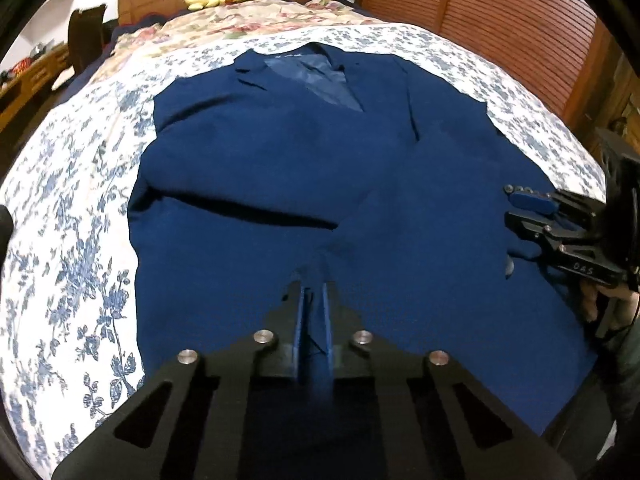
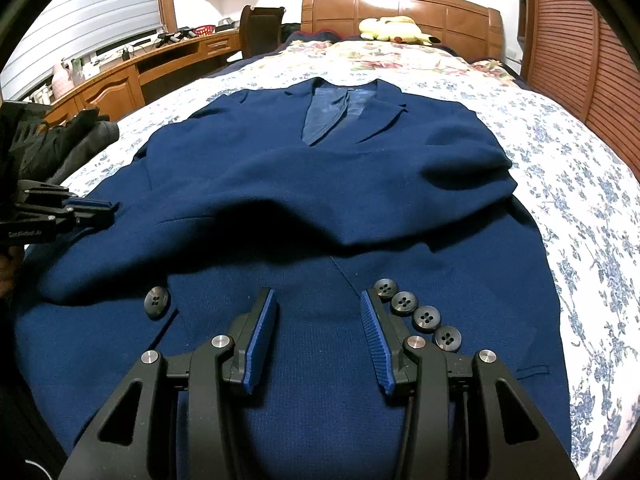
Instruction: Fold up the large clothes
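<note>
The right gripper (image 2: 319, 312) hovers with jaws apart over a navy blazer (image 2: 320, 184) spread on the floral bedspread (image 2: 580, 184). Four cuff buttons (image 2: 416, 314) sit just right of its right finger; the left gripper (image 2: 114, 208) rests at the blazer's far-left edge.

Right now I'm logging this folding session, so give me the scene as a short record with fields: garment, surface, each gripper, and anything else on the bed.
garment: navy blazer lying front up, sleeves folded across its front
surface: bed with blue floral sheet
left gripper: shut, low over the blazer's fabric; whether it pinches cloth is unclear
right gripper: open, over the sleeve cuff beside four cuff buttons
other: yellow plush toy by the wooden headboard
</note>
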The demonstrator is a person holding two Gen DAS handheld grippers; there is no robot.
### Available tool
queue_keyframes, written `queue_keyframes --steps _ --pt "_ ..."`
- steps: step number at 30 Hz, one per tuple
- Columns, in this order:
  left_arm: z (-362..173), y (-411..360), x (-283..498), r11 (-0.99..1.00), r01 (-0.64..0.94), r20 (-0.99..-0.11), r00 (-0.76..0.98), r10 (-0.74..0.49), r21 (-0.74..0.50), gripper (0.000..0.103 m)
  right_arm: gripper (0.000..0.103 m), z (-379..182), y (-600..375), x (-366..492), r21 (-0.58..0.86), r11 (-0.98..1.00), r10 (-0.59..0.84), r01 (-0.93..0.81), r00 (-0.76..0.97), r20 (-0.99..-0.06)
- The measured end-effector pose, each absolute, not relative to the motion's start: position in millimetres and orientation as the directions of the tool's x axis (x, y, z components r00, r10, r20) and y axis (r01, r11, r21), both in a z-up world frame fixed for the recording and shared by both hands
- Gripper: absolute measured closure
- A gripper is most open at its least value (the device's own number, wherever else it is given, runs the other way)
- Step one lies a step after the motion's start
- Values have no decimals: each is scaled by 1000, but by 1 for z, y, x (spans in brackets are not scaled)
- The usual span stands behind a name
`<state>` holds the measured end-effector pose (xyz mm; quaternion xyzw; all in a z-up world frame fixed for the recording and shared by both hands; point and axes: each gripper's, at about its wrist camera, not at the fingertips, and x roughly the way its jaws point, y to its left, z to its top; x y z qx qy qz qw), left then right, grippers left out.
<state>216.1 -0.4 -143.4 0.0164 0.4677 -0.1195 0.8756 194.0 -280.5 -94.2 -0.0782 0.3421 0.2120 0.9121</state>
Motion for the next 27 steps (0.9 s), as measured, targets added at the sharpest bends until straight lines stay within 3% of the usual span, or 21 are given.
queue_keyframes --steps 18,27 --pt "-24 21 209 979 200 -630 763 -140 25 99 57 -92 -281 195 -11 902 317 -432 678 -663" --pt "-2 -4 171 956 291 -584 781 -223 24 99 57 -62 -303 171 -17 928 277 -372 719 -638"
